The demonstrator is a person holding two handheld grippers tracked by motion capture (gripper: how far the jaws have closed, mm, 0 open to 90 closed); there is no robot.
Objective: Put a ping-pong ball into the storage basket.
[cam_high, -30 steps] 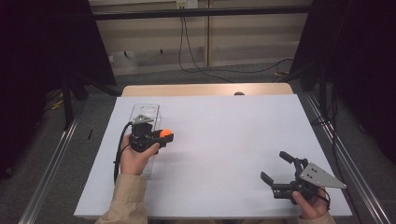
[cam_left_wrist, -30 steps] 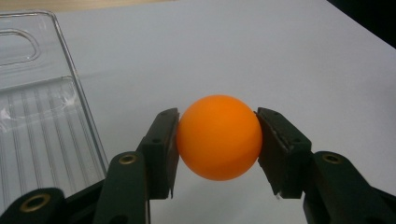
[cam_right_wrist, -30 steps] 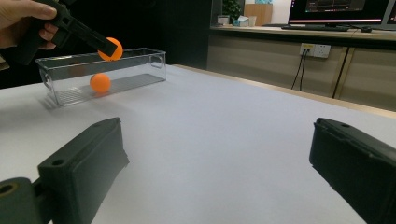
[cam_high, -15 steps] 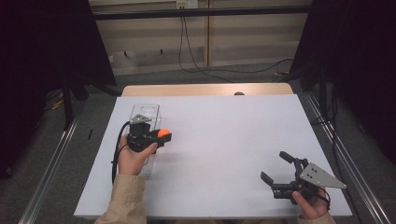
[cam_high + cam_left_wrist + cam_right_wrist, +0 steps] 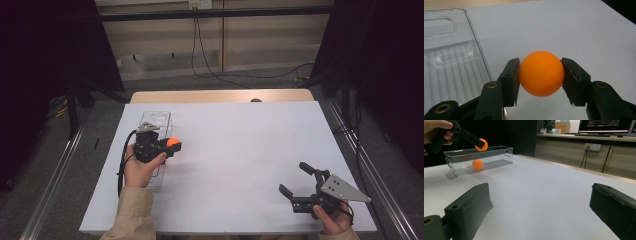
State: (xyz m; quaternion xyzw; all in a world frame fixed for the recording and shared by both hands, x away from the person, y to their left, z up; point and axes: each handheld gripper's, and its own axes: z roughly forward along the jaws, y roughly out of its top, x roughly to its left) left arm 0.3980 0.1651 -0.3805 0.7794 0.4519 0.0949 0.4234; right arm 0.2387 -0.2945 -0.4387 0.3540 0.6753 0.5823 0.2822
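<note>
Gripping an orange ball [image 5: 541, 73], the left gripper [image 5: 541, 82] holds it just beside the clear bin's [image 5: 161, 120] rim, above the white table [image 5: 240, 150]. Another ball [image 5: 477, 164] lies inside the bin. Well apart from the bin, the right gripper [image 5: 298, 183] gapes wide, holding nothing. Beyond the table, cables [image 5: 210, 60] trail along the wall.

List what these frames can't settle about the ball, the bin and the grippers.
- High view: the near part of the clear bin sits under the left gripper and hand, so its contents are hidden there.
- Left gripper view: the held orange ball covers the table below it; the bin is cut off by the left edge.
- Right gripper view: a second ball lies in the bin. The right gripper has jaws cut off by the bottom edge.
</note>
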